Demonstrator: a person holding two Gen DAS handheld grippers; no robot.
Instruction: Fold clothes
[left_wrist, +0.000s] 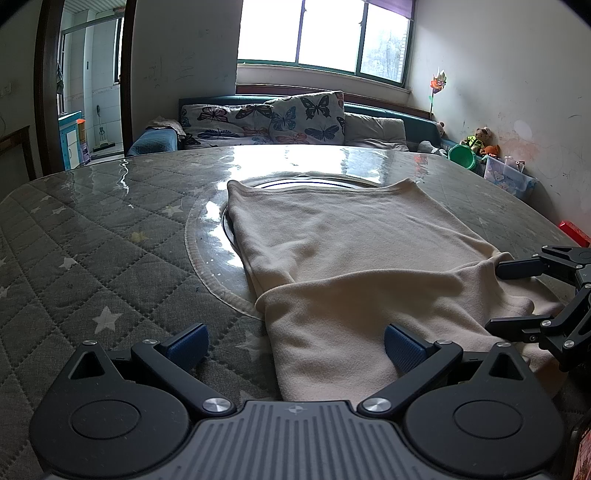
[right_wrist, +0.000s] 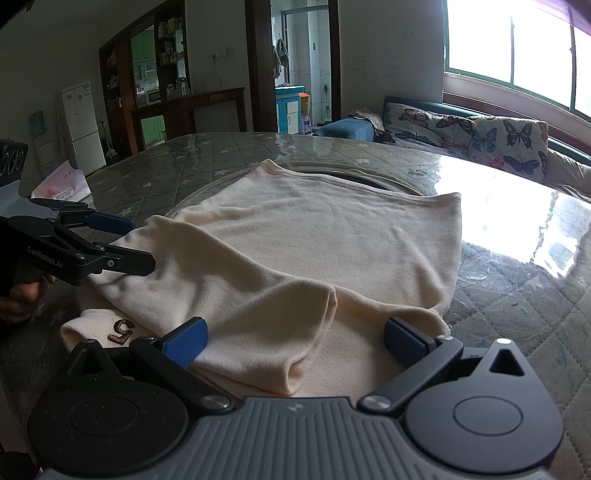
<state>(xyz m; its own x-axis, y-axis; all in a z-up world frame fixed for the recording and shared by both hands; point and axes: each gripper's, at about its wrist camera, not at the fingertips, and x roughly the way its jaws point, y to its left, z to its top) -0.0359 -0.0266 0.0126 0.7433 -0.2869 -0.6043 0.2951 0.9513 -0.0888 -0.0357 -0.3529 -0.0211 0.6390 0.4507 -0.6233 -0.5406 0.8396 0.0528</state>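
A cream garment (left_wrist: 351, 258) lies partly folded on the round table, its near end doubled over toward me. It also shows in the right wrist view (right_wrist: 314, 254), with a brown embroidered mark (right_wrist: 121, 329) on the layer beneath. My left gripper (left_wrist: 295, 345) is open, its jaws spread either side of the garment's near left edge. My right gripper (right_wrist: 295, 341) is open over the near folded edge. Each gripper shows in the other's view: the right gripper (left_wrist: 495, 297) at the garment's right side and the left gripper (right_wrist: 142, 243) at its left side, both open around cloth.
The table (left_wrist: 92, 240) has a grey quilted star cover under clear plastic, with a glass turntable (left_wrist: 207, 229) beneath the garment. A sofa with butterfly cushions (left_wrist: 295, 118) stands behind. Toys and a storage box (left_wrist: 509, 177) sit at the right wall. A plastic bag (right_wrist: 62, 181) lies at the table's left.
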